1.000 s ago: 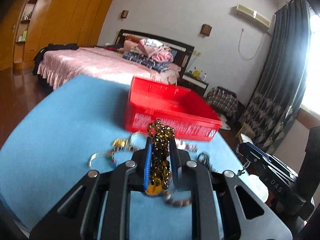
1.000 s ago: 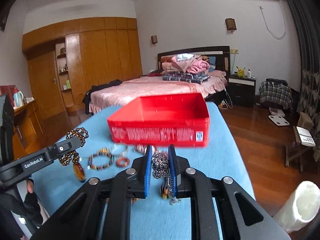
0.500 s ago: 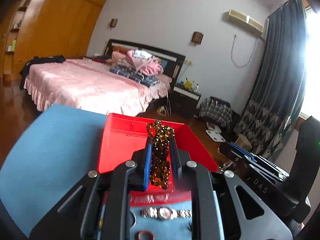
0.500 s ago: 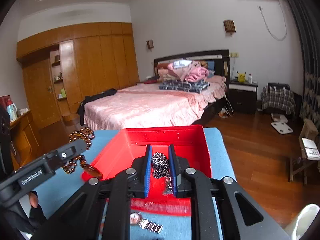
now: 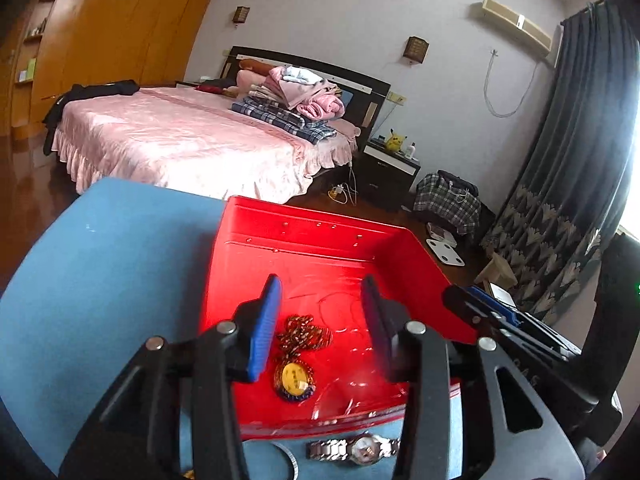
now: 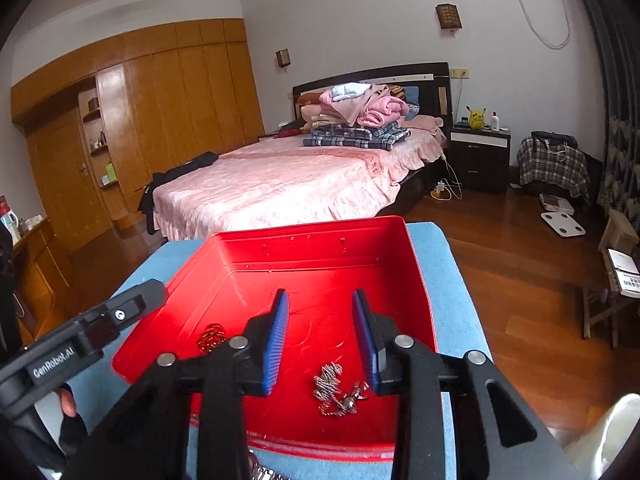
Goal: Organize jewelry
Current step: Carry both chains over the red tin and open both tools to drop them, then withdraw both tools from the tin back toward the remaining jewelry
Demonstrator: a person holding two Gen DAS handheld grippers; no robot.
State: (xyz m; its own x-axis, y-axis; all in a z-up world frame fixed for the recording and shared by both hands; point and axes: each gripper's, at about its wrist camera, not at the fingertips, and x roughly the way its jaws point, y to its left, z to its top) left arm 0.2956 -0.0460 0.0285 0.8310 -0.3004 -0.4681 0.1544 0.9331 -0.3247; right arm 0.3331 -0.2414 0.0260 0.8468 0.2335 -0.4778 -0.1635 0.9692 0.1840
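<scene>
**Now both tools hang spread over the red box**

Over the red box we go, and the left tool has its blue pads wide apart, pinching nothing. Right below it, on the box floor, lies the amber bead necklace with its yellow oval pendant; the pendant's marking is too small to read. The right tool is spread as well, and the silver chain sits in a little heap on the box floor between its pads, nearer the right one. From the right wrist view, the left tool's body reads "GenRobot.AI". A silver wristwatch rests on the blue surface, just outside the box's near wall. Writing on that wall can't be made out.
</scene>
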